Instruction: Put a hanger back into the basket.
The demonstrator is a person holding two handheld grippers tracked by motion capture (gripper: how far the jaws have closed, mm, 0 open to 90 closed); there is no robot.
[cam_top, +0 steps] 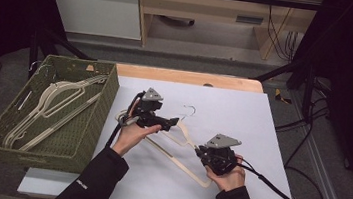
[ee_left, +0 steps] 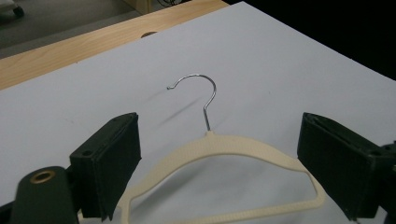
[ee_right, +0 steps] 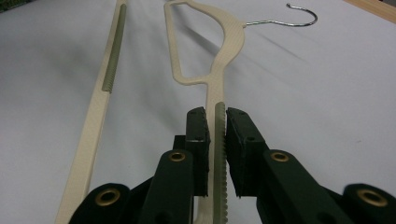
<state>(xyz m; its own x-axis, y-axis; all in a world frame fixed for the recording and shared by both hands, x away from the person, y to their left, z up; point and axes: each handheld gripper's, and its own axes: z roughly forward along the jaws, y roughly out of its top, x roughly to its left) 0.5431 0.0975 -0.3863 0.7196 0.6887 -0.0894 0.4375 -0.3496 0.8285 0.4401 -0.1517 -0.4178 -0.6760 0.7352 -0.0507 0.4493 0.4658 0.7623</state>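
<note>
A cream plastic hanger [cam_top: 185, 135] with a metal hook [cam_top: 189, 110] lies on the white table top [cam_top: 243, 117]. My right gripper [cam_top: 199, 151] is shut on one of its arms; in the right gripper view the pads [ee_right: 198, 128] pinch the arm's ribbed grey-green strip [ee_right: 218, 140]. My left gripper [cam_top: 173, 122] is held open at the hanger's neck. In the left gripper view the two jaws stand wide apart on either side of the hanger's shoulders [ee_left: 224, 144], with the hook [ee_left: 201, 93] beyond them.
A green woven basket [cam_top: 106, 99] with several more cream hangers [cam_top: 56, 103] stands at the table's left. A wooden edge [cam_top: 187, 77] runs along the back. Black cables [cam_top: 284, 192] trail off the right side.
</note>
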